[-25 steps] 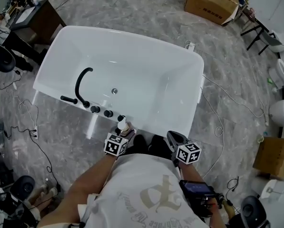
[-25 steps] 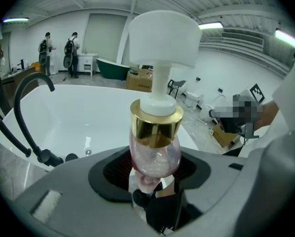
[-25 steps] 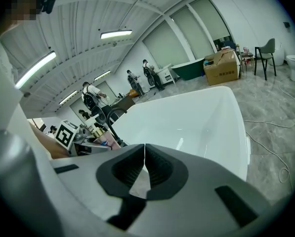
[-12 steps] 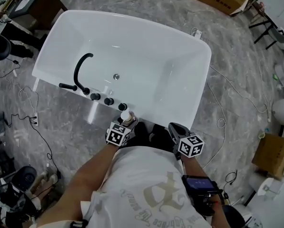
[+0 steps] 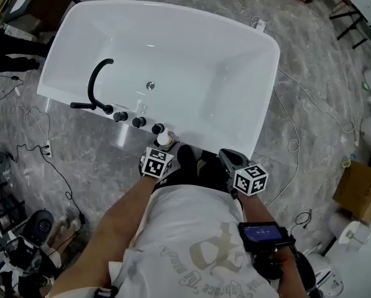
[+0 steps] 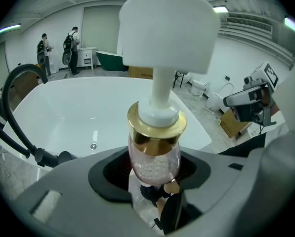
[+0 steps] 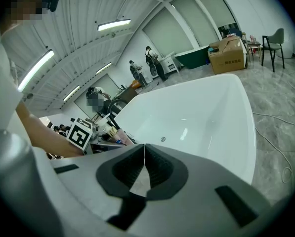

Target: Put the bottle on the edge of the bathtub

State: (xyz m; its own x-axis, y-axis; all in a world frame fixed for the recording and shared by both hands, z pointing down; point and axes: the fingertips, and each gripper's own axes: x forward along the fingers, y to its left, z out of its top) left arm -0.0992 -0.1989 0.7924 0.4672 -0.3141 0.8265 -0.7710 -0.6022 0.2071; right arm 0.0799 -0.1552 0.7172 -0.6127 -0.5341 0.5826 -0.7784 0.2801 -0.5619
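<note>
A clear pink pump bottle [image 6: 154,154] with a gold collar and a white pump head stands upright between the jaws of my left gripper [image 6: 154,181], which is shut on it. In the head view the bottle [image 5: 164,139] shows its white top just over the near rim of the white bathtub [image 5: 191,138], beside the row of black tap knobs [image 5: 138,122]. My right gripper [image 5: 230,160] hangs close to the person's body, right of the bottle, near the tub's near corner. In the right gripper view its jaws meet [image 7: 145,164] with nothing between them.
A black curved faucet [image 5: 97,82] rises from the tub's near-left rim. Cables [image 5: 297,129] trail over the grey marble floor right of the tub. A cardboard box [image 5: 359,191] and white fixtures stand at the right. People stand far off behind the tub [image 6: 70,43].
The view has shifted forward, so the tub sits nearer and higher in frame. The bottle in my left gripper has come closer to the tub's near rim by the knobs.
</note>
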